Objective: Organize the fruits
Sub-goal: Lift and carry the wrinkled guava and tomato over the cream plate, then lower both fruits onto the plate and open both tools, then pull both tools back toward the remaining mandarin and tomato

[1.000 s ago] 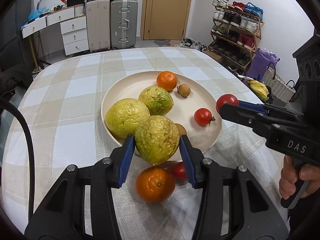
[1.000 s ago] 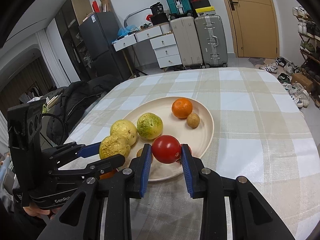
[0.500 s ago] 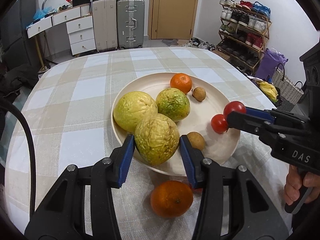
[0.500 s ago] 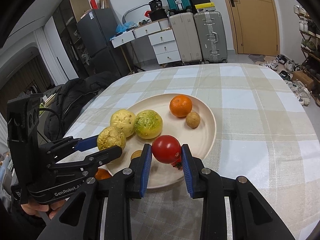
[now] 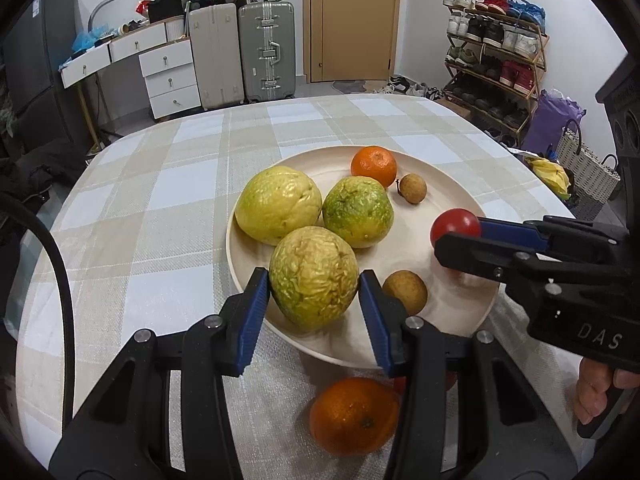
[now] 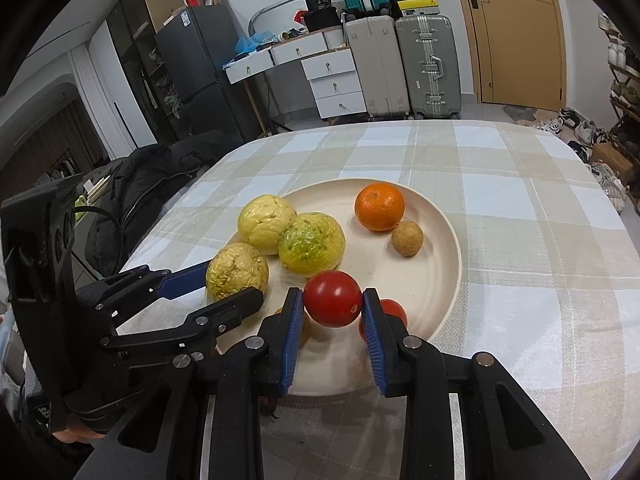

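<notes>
My left gripper is shut on a wrinkled yellow-green fruit and holds it over the near rim of the cream plate. My right gripper is shut on a red tomato above the plate's near side; it also shows in the left wrist view. On the plate lie two yellow-green fruits, an orange, two small brown fruits and a second tomato. Another orange lies on the cloth in front of the plate.
The checked tablecloth covers a rounded table whose edges fall away on all sides. Something red sits half hidden behind my left gripper's right finger. Suitcases, drawers and a shoe rack stand beyond the table.
Both grippers have moved forward over the plate with their fruits still held. The wrinkled fruit now hangs over the plate's rim and the tomato is further over the plate.
</notes>
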